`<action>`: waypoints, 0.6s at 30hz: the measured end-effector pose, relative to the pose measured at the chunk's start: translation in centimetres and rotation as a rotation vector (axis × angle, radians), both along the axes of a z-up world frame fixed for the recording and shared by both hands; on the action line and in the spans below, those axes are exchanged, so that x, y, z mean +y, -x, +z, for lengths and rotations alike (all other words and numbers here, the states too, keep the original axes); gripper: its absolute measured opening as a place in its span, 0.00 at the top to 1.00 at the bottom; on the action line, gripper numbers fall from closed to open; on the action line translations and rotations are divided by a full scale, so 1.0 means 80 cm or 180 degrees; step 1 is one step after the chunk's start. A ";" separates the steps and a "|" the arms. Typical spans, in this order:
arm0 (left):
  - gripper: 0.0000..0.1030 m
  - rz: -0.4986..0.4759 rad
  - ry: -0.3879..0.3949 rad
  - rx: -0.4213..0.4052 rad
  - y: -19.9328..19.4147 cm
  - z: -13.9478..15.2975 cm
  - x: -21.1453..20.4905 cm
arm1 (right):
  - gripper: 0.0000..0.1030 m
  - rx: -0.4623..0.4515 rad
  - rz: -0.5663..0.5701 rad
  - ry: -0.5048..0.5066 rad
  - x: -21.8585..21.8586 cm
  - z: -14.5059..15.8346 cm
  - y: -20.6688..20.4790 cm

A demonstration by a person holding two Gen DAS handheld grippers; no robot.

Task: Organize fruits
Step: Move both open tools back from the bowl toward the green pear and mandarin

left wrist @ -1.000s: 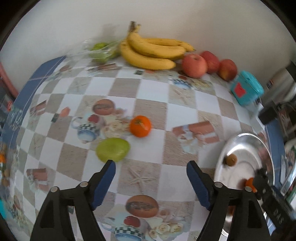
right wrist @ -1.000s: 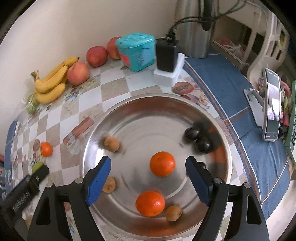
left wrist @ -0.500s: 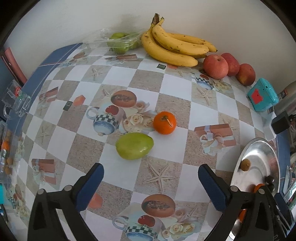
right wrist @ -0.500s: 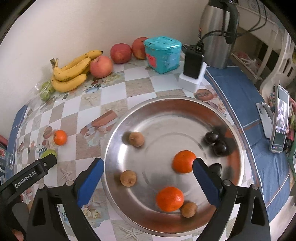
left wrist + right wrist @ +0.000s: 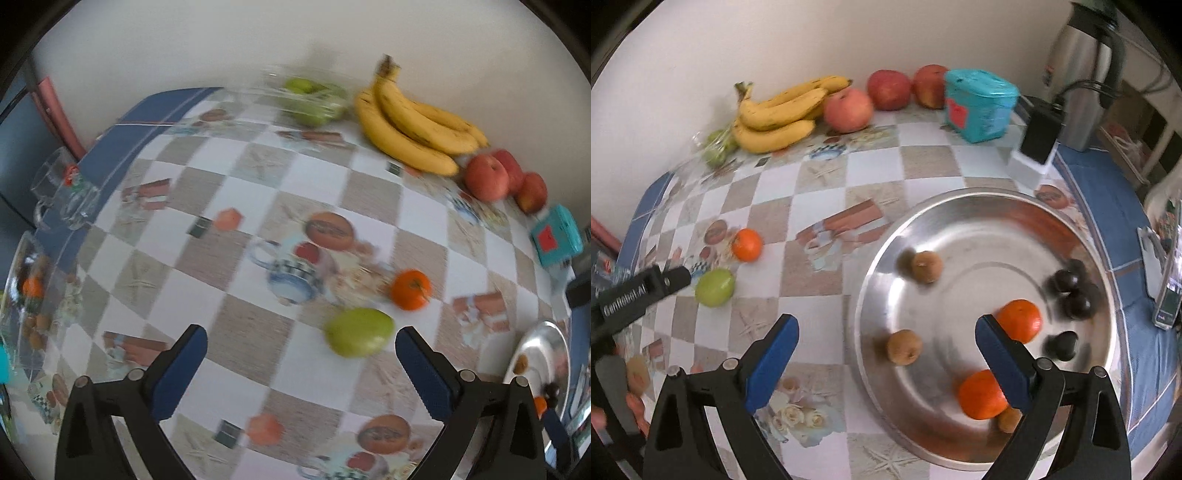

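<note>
A green mango (image 5: 358, 332) and a small orange (image 5: 410, 289) lie on the checked tablecloth, just ahead of my open, empty left gripper (image 5: 300, 349); both also show in the right wrist view, the mango (image 5: 714, 287) and the orange (image 5: 747, 244). My right gripper (image 5: 886, 336) is open and empty over the left rim of a steel plate (image 5: 960, 218). The plate holds two oranges (image 5: 1019, 320), brown kiwi-like fruits (image 5: 926, 266) and dark plums (image 5: 1078, 304). Bananas (image 5: 779, 110) and red apples (image 5: 847, 109) lie by the wall.
A teal box (image 5: 979, 105), a black charger on a white block (image 5: 1039, 142) and a steel kettle (image 5: 1078, 66) stand at the back right. A bag of green fruit (image 5: 312, 101) lies by the bananas. Glassware (image 5: 62, 195) stands at the table's left edge.
Both grippers have swung left: the mango and orange drifted right in the left view, and the plate drifted right in the right view. Both stayed open.
</note>
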State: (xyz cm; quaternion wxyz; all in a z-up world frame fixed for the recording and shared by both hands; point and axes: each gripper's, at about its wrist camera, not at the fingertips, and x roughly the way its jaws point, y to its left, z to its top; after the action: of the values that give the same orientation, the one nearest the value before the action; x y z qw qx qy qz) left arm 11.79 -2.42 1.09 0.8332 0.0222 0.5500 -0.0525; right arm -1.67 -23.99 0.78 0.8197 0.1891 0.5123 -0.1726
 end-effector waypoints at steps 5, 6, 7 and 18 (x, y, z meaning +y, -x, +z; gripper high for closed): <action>0.00 0.0248 -0.0039 -0.0023 -0.015 0.000 0.035 | 0.06 -0.0099 0.0195 -0.0115 0.024 0.001 -0.013; 0.00 0.0281 -0.0018 0.0001 -0.016 -0.002 0.040 | 0.06 -0.0111 0.0225 -0.0125 0.029 0.001 -0.015; 0.00 0.0317 0.0007 0.0035 -0.018 -0.005 0.044 | 0.06 -0.0121 0.0254 -0.0135 0.032 0.001 -0.017; 0.00 0.0300 0.0032 0.0137 -0.021 -0.019 0.041 | 0.06 -0.0114 0.0300 -0.0073 0.055 -0.008 -0.045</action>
State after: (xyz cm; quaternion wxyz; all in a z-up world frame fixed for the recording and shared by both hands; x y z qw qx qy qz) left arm 13.49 0.82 -0.43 0.8228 -0.0091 0.5680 -0.0165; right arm 1.92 -19.57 0.14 0.8338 0.1772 0.5078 -0.1245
